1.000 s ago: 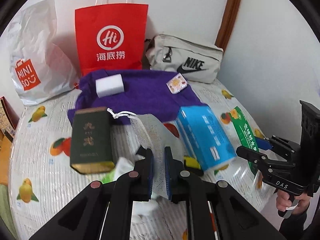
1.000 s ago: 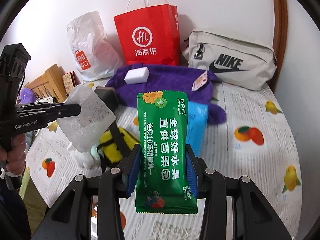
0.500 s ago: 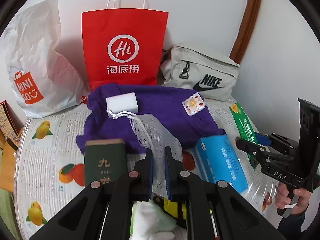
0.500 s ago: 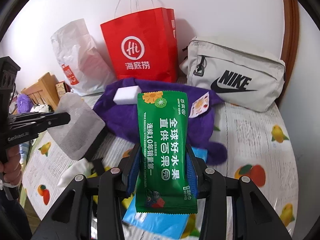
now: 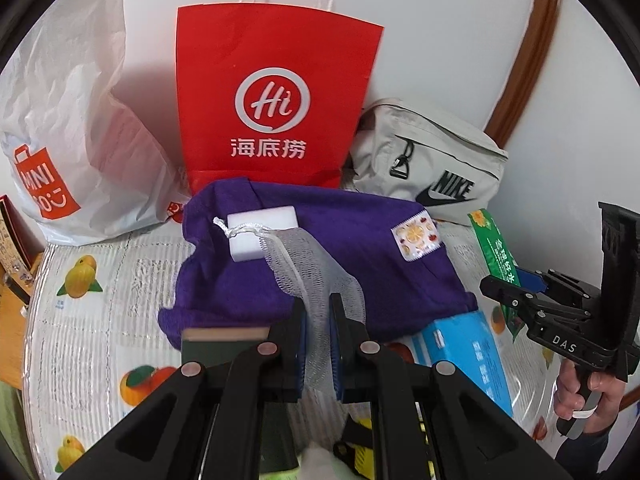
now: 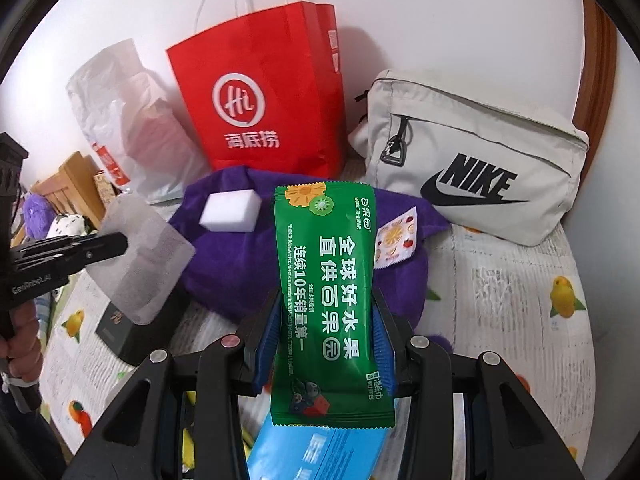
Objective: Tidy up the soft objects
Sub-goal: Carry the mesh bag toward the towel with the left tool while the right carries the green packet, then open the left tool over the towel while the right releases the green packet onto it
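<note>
Both grippers have moved toward the back of the bed (image 5: 92, 332) in the last second: the red bag (image 5: 276, 92) and the purple cloth (image 5: 352, 248) now look larger and nearer in both views, and the dark box (image 5: 224, 340) has slid down to the bottom of the left view. The left gripper (image 5: 318, 344) holds its jaws narrow, closed on the mesh pouch (image 5: 316, 276), which hangs over the front edge of the cloth, with its cord reaching to the white sponge (image 5: 262, 232). The right gripper (image 6: 326, 344) keeps its jaws closed on the green wipes pack (image 6: 330, 292), held upright above the cloth and the blue pack (image 6: 320, 452). I think that both soft things are now being carried to the cloth at the back of the bed, or to the bags behind it, and the release is the next step.
</note>
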Motion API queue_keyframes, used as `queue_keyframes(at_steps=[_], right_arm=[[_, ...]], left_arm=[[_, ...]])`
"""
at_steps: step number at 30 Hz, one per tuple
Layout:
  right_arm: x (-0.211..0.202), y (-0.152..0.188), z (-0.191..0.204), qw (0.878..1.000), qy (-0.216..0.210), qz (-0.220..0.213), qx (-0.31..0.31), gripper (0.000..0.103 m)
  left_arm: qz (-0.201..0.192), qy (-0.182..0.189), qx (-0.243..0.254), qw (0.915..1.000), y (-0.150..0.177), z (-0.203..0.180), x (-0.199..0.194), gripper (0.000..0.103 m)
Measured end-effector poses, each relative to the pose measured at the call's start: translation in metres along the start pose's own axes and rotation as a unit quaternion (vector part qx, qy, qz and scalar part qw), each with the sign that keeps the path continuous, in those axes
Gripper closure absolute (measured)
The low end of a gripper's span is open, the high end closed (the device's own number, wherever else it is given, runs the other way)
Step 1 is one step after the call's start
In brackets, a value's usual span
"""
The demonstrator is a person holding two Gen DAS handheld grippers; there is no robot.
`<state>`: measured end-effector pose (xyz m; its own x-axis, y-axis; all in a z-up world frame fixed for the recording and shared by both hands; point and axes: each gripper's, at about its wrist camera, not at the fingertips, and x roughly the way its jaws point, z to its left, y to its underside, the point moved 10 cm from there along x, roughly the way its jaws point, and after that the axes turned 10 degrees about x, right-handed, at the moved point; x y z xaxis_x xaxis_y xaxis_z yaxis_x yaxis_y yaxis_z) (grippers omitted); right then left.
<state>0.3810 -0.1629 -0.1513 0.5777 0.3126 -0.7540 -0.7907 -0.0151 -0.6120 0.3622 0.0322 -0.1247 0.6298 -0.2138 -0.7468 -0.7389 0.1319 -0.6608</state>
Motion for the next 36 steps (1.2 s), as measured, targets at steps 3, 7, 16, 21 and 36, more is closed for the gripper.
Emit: queue_keyframes(at_steps=[3, 7, 16, 21, 36], right_arm=[[0.016, -0.009, -0.003, 1.000, -0.002, 0.009, 0.004, 0.061], [0.034, -0.017, -0.013, 1.000, 0.014, 0.016, 0.011, 0.061], [0.080, -0.019, -0.027, 0.998, 0.044, 0.051, 0.013, 0.061], [0.101, -0.012, -0.032, 0.996, 0.045, 0.076, 0.016, 0.061], [0.131, -0.006, -0.037, 0.990, 0.052, 0.125, 0.026, 0.053]], left_arm=[[0.006, -0.006, 0.005, 1.0000, -0.009, 0.007, 0.011, 0.093], [0.005, -0.003, -0.001, 1.0000, -0.019, 0.014, 0.022, 0.093], [0.025, 0.032, -0.014, 0.9991, -0.030, 0.013, 0.071, 0.093], [0.052, 0.014, -0.010, 0.9985, -0.018, 0.021, 0.096, 0.093], [0.102, -0.026, -0.020, 0.9943, 0.004, 0.050, 0.119, 0.064]])
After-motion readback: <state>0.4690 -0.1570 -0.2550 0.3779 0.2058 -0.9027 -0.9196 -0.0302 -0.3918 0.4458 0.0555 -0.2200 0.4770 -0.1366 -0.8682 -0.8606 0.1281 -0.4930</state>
